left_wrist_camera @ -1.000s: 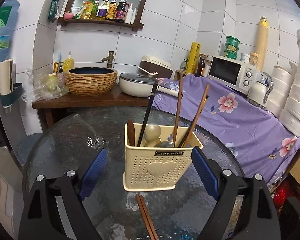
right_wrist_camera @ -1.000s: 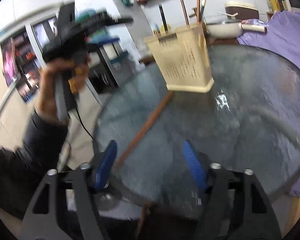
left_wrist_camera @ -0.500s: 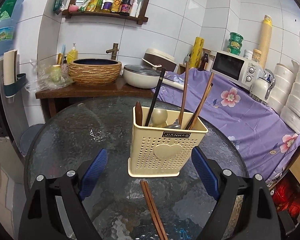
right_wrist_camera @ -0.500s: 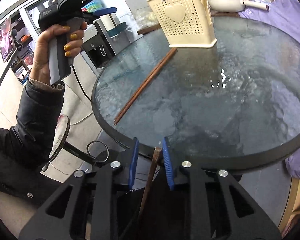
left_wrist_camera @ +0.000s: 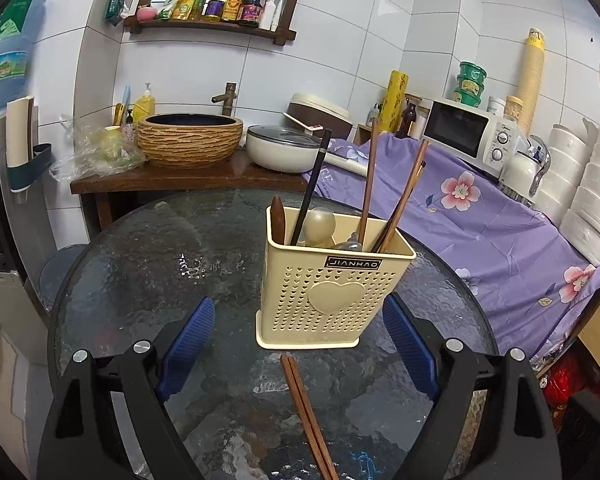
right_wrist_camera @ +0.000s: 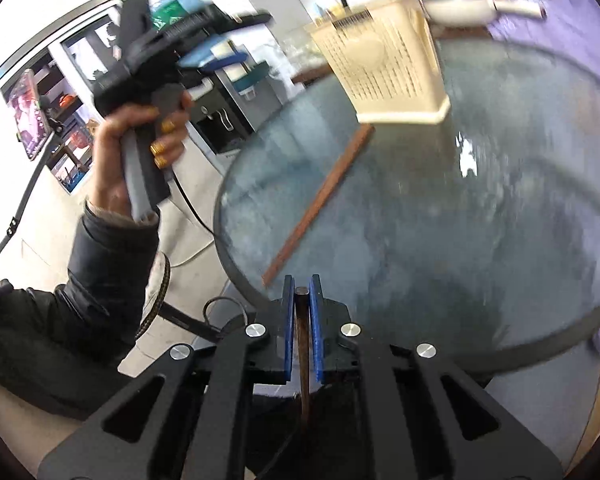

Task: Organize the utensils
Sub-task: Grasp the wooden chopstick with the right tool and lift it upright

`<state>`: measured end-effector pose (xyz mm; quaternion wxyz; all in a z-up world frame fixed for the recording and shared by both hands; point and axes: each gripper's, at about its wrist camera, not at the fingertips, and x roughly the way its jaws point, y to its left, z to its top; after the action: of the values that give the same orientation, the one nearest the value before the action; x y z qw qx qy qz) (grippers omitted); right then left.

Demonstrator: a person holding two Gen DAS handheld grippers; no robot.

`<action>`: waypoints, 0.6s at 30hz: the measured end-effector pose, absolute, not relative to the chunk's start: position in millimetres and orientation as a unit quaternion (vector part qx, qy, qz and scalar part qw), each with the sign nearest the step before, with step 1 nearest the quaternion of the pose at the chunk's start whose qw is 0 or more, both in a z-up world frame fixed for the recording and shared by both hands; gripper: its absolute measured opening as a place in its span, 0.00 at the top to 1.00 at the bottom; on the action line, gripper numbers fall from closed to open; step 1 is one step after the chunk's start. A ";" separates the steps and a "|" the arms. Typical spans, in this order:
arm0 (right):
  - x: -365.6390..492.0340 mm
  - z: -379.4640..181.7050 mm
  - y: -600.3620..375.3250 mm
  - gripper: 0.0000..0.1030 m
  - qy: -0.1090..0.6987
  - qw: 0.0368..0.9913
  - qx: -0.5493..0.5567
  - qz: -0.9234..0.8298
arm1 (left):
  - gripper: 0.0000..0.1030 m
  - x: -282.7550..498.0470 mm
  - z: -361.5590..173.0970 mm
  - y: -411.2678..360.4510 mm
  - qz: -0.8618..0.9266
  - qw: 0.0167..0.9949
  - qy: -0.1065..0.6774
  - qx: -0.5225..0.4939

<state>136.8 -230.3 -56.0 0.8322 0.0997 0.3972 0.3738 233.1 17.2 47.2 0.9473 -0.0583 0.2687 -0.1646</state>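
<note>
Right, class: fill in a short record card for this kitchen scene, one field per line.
surface: round glass table
holder: cream utensil caddy, upright, chopsticks and a spoon inside
loose on table: chopstick pair in front of the caddy
left tool: open, empty
right tool: has just been closing, now shut on a brown stick

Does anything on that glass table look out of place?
Yes: a pair of brown chopsticks lies loose on the glass table, in front of the cream holder where the other utensils stand upright. The right tongs pinch another brown stick.
</note>
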 end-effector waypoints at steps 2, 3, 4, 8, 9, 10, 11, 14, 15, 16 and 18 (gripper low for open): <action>137.9 -39.8 -227.6 0.92 0.382 0.839 0.082 0.377 | 0.19 233.2 47.8 17.4 -0.166 0.947 0.270 -0.060; 140.6 -28.7 -225.7 0.92 0.375 0.841 0.075 0.382 | 0.19 232.8 47.8 17.2 -0.167 0.946 0.270 -0.059; 143.5 -18.4 -224.6 0.92 0.369 0.843 0.070 0.385 | 0.19 232.4 48.3 17.1 -0.167 0.947 0.270 -0.058; 154.6 28.4 -223.2 0.92 0.330 0.855 0.047 0.398 | 0.19 232.2 48.8 17.1 -0.166 0.947 0.269 -0.060; 156.7 38.5 -222.8 0.92 0.322 0.857 0.041 0.399 | 0.19 231.8 49.6 17.5 -0.166 0.947 0.269 -0.060; 159.0 50.4 -221.3 0.92 0.312 0.861 0.031 0.400 | 0.19 231.6 50.5 17.5 -0.166 0.947 0.269 -0.059; 161.2 63.7 -219.6 0.92 0.299 0.867 0.019 0.399 | 0.19 230.9 51.8 17.9 -0.165 0.947 0.268 -0.058; 173.8 97.4 -217.5 0.92 0.272 0.878 0.004 0.394 | 0.19 229.8 56.0 18.8 -0.163 0.948 0.268 -0.054; 177.0 105.3 -217.0 0.92 0.265 0.881 0.002 0.392 | 0.19 229.7 57.2 19.2 -0.162 0.948 0.268 -0.053; 182.9 117.3 -216.2 0.92 0.255 0.886 -0.001 0.387 | 0.19 229.8 59.5 19.3 -0.160 0.948 0.269 -0.051; 193.3 134.9 -214.8 0.92 0.241 0.895 -0.006 0.376 | 0.19 230.3 62.8 19.8 -0.159 0.949 0.268 -0.049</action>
<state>193.3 -214.8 134.9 0.8947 -0.0065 0.2411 0.3759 230.3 19.8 62.8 0.9489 -0.0495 0.2679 -0.1591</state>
